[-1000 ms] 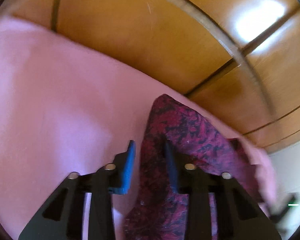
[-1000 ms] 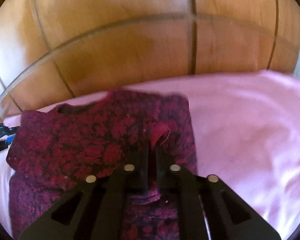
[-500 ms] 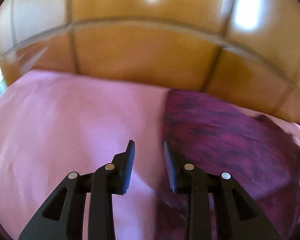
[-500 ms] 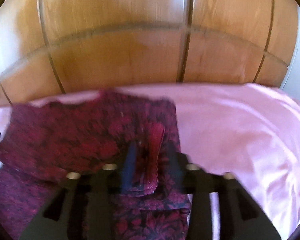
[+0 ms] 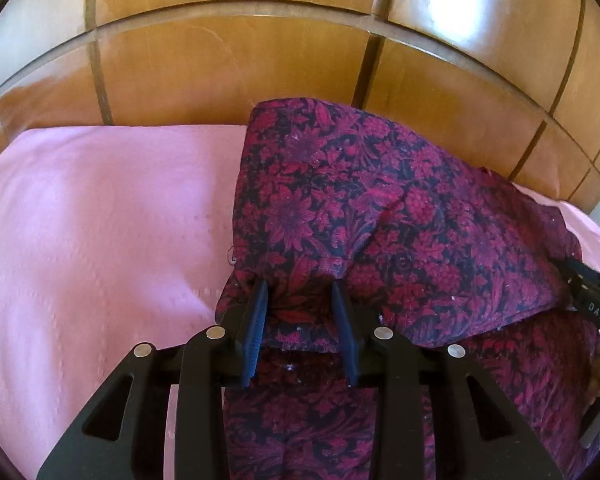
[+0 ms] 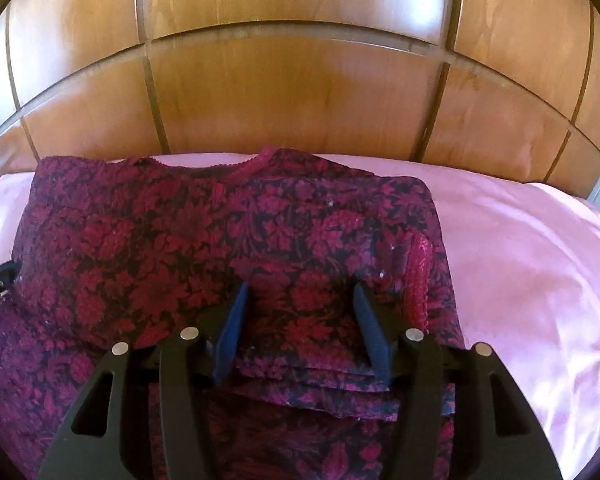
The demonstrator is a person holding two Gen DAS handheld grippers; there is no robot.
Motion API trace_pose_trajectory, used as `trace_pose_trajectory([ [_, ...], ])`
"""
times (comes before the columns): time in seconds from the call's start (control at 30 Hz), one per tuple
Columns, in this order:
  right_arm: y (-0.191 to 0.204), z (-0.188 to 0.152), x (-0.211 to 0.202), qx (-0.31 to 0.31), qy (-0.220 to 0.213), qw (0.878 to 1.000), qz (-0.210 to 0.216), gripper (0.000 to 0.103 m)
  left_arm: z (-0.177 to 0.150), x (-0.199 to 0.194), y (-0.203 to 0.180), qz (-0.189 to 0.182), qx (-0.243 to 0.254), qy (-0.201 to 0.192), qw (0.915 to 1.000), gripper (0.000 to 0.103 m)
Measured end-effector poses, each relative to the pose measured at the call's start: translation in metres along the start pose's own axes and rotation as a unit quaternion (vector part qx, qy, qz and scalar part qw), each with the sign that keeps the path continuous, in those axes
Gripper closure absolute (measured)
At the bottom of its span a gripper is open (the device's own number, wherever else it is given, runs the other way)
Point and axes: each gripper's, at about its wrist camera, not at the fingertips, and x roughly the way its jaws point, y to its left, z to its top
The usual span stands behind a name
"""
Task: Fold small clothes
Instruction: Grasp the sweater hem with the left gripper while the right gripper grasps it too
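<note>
A dark red floral garment (image 5: 380, 208) lies on a pink sheet (image 5: 100, 220), its sleeves folded in over the body. My left gripper (image 5: 300, 300) hovers at the garment's left folded edge. Its jaws are opening, a hump of cloth sits between them, and the pads do not press on it. In the right wrist view the garment (image 6: 180, 248) shows its neckline (image 6: 236, 166) at the far side. My right gripper (image 6: 300, 300) stands over the folded-in sleeve, beside the cuff (image 6: 420, 276). Its jaws are opening, with cloth lying flat below them and nothing gripped.
A glossy wooden headboard (image 5: 240, 72) rises straight behind the bed. Pink sheet (image 6: 520, 260) stretches bare to the right of the garment, and to its left in the left wrist view. The other gripper's black body (image 5: 592, 304) shows at that view's right edge.
The right gripper let go of the sleeve cuff, which now lies flat on the garment. The left gripper swung from the bare sheet to the garment's left folded edge.
</note>
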Motion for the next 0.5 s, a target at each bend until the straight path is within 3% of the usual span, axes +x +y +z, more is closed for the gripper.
trace_pose_trajectory([
  [0.07, 0.001, -0.001, -0.007, 0.004, -0.002, 1.000, 0.004, 0.044, -0.004, -0.016, 0.002, 0.004, -0.009, -0.003, 1.0000, 0.062],
  [0.1, -0.001, -0.001, -0.016, 0.007, -0.006, 1.000, 0.007, 0.031, -0.010, -0.028, 0.005, 0.007, -0.014, -0.005, 0.9999, 0.049],
  [0.13, -0.004, -0.001, -0.023, 0.010, -0.011, 1.000, 0.011, 0.020, -0.014, -0.035, 0.005, 0.012, -0.022, -0.004, 0.9997, 0.042],
  [0.27, -0.017, -0.020, -0.056, 0.014, -0.014, 1.000, 0.015, 0.014, -0.055, -0.066, 0.020, -0.007, -0.042, 0.007, 0.9991, 0.042],
  [0.43, -0.043, -0.060, -0.073, 0.032, 0.031, 0.999, 0.028, 0.014, -0.104, -0.099, 0.044, -0.042, -0.058, 0.029, 0.9970, 0.042],
  [0.5, -0.055, -0.083, -0.084, 0.050, 0.050, 0.996, 0.053, 0.018, -0.122, -0.114, 0.051, -0.056, -0.067, 0.031, 0.9957, 0.043],
])
